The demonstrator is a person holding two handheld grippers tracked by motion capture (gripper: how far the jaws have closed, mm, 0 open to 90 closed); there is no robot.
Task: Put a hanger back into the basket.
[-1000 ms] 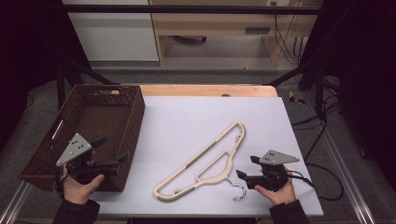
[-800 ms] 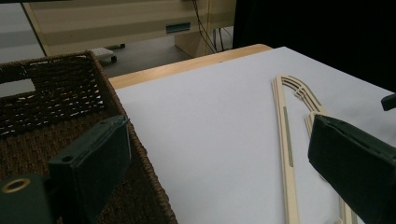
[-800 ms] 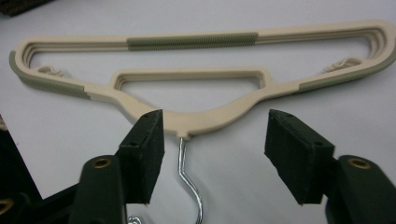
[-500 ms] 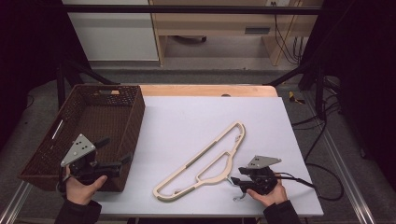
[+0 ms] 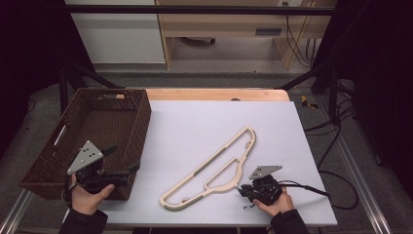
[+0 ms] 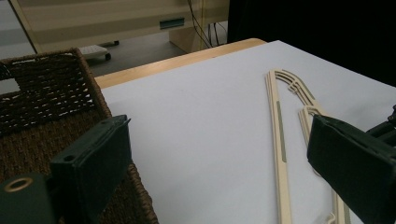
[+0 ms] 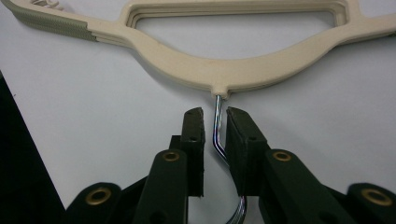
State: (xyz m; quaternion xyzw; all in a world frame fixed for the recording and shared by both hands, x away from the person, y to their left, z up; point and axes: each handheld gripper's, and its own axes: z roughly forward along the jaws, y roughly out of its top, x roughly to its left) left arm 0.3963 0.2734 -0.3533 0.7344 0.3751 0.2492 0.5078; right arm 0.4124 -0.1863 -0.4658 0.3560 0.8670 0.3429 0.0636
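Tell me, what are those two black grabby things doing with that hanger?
A person holds a gripper in each hand at a white table. The right gripper has just been closing its jaws around the metal hook of a cream hanger lying flat on the table; the hook is between the jaws, with small gaps on both sides. The left gripper waits open by the near corner of a brown wicker basket.

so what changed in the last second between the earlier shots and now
The right gripper came down toward the table at the hanger's metal hook. Its jaws have just been closing and now stand either side of the hook with narrow gaps showing, so no firm grip yet. The left gripper stayed open by the basket; hanger and basket did not move.
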